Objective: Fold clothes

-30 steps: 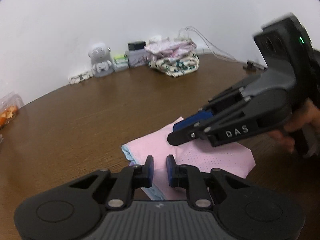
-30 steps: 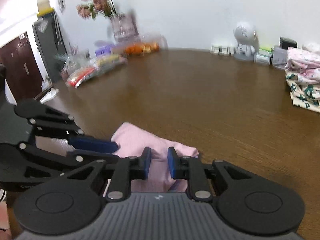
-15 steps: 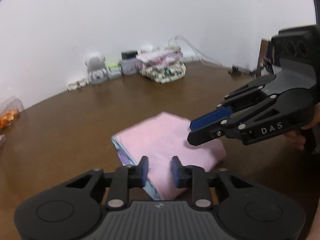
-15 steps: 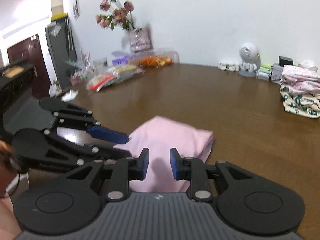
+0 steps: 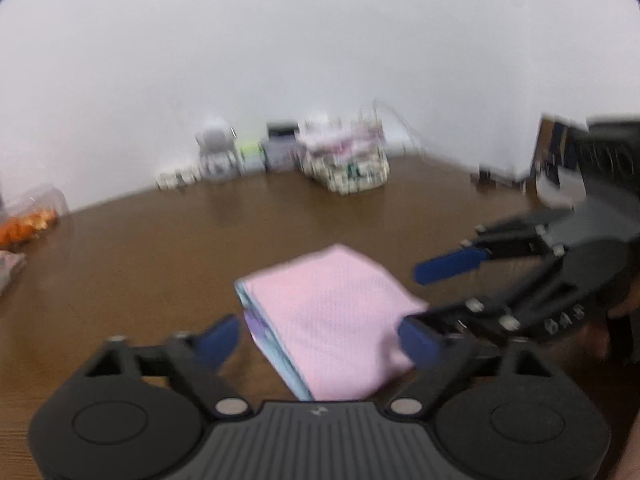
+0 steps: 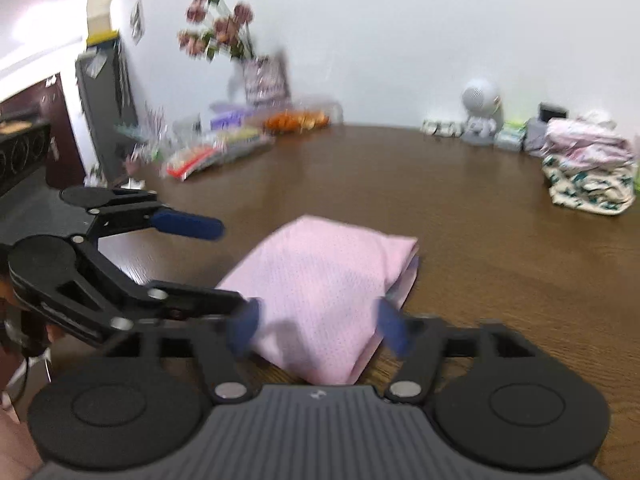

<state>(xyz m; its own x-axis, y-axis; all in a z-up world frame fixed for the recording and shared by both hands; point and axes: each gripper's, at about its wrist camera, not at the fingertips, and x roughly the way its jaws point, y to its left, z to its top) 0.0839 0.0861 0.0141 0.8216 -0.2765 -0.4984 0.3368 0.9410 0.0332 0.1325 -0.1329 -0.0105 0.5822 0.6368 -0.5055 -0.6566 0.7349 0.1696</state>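
Left wrist view shows a folded pink mesh cloth [image 5: 334,320] lying flat on the brown wooden table [image 5: 160,252]. The left gripper [image 5: 320,338] has just been opening; its blue pads stand wide apart on either side of the cloth, not pressing it. The right gripper [image 6: 316,326] has just been opening too and holds nothing. Far back by the white wall [image 6: 400,32] sit a stack of folded patterned clothes [image 6: 588,172], a small white robot toy [image 6: 482,114], pink flowers in a vase [image 6: 224,36] and snack bags [image 6: 216,154].
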